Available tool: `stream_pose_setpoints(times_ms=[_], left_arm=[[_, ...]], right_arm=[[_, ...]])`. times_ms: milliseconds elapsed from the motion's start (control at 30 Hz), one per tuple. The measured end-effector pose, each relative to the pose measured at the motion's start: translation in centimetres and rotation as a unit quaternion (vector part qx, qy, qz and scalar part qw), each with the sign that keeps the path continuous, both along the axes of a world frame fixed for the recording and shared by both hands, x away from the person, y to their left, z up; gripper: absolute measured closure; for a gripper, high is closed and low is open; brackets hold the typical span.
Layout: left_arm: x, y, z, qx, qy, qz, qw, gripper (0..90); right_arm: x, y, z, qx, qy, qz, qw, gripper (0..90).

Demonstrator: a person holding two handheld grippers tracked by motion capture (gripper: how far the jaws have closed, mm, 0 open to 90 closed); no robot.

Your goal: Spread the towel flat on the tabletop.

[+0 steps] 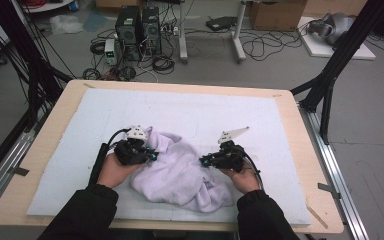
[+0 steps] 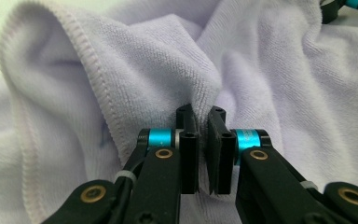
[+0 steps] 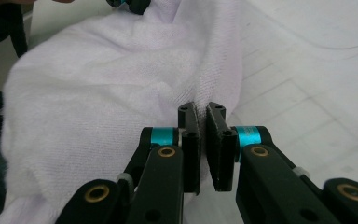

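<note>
Looking down from the high view, we see a soft purple towel point(image 1: 177, 167) lying in a crumpled heap on the white mat point(image 1: 80, 130) that covers the desk point(image 1: 45, 150), close to the near edge. Our left tool point(image 1: 151, 154) is at the towel's left side and our right tool point(image 1: 204, 160) is at its right side. We think they sit at both sides so the cloth can be pulled out flat.

From the left gripper view, the left tool point(image 2: 203, 122) is squeezed nearly closed, and a fold of the towel point(image 2: 135, 65) is pinched between its jaws. A stitched hem point(image 2: 93, 84) curves close by, so we seem to be grabbing near an edge.

From the right gripper view, the right tool point(image 3: 202, 116) is also squeezed narrow. It holds a thin bit of the towel point(image 3: 98, 84) by its edge, with the mat point(image 3: 307, 70) beside it. Holding thin bits helps us find the corners.
</note>
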State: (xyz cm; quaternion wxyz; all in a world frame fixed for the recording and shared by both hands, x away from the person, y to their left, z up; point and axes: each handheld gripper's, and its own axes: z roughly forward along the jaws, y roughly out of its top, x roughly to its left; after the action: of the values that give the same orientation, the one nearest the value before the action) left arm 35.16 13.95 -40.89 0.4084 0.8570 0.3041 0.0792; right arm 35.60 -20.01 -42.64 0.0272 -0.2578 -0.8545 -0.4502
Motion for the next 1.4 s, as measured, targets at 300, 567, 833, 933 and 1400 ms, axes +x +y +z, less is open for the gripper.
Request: stream_pose_setpoints(times_ms=[300, 567, 833, 933, 1400], left_arm=[[0.8, -3.0, 3.3, -0.046, -0.025, -0.021, 0.9984, 84.6], [-1.2, -2.7, 3.7, -0.043, -0.027, -0.043, 0.9978, 84.5], [-5.2, 0.6, 0.1, -0.050, -0.003, -0.032, 0.9982, 84.4], [-6.7, 1.3, -0.8, -0.043, 0.002, -0.035, 0.9985, 84.5], [-6.2, 2.5, 2.9, -0.067, -0.021, -0.036, 0.9969, 54.3]], right_arm=[[-1.7, -6.1, 3.7, 0.007, -0.041, -0.043, 0.9982, 85.4], [-3.2, -7.1, 4.1, 0.006, -0.049, -0.039, 0.9980, 85.4], [-6.3, -4.0, 0.6, 0.010, -0.019, 0.009, 0.9997, 85.1], [-7.5, -3.3, -0.1, 0.019, -0.011, 0.022, 0.9995, 85.1], [-5.5, -4.2, 3.0, 0.047, -0.048, -0.021, 0.9975, 52.0]])
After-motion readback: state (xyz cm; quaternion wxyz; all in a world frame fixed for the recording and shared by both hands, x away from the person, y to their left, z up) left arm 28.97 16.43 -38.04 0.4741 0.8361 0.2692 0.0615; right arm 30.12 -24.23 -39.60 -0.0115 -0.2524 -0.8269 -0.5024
